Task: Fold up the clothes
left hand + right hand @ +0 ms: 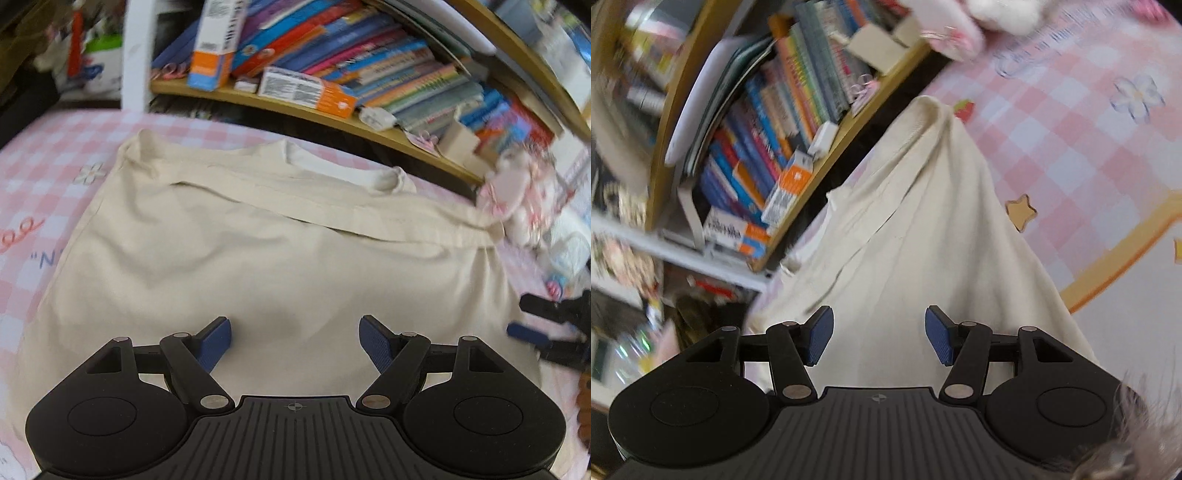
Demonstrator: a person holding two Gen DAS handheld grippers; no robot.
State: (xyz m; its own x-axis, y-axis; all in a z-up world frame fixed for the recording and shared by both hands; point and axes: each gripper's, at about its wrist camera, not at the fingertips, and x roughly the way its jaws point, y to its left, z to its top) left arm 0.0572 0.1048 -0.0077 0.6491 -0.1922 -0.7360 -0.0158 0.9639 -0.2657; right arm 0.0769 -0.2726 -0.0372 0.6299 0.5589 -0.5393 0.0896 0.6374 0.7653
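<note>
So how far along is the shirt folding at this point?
Early to midway. Done: the cream shirt lies on the checked sheet with one fold line across its upper part. In hand: nothing; the left gripper and right gripper hover with jaws apart. Left: the remaining folds.

A bed covered in a pink-and-white checked sheet (44,147) is carrying everything here; flowers, a star and a strawberry are printed on it. A cream shirt (258,240) is lying spread flat on the sheet, its collar pointing toward the bookshelf (332,118) that is running along the far edge of the bed. A pink-and-white soft toy (517,192) is sitting on the sheet just beside the shirt's far right corner, blurred.
</note>
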